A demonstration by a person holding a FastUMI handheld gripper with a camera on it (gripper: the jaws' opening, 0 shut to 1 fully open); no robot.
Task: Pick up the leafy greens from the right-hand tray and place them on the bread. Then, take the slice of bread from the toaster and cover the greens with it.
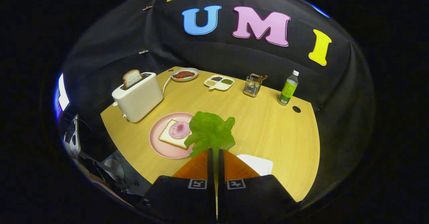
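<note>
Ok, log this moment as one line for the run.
phase: carrying | fingers: shut on leafy greens | bread: on pink plate, uncovered | toast: in toaster

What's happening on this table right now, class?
A person's hand-held gripper is shut on the leafy greens, holding them up just ahead of its fingers, beside the pink plate. On that plate lies a bread slice topped with a round of ham; the greens are not on it yet. A second slice of bread stands in the white toaster, untouched.
</note>
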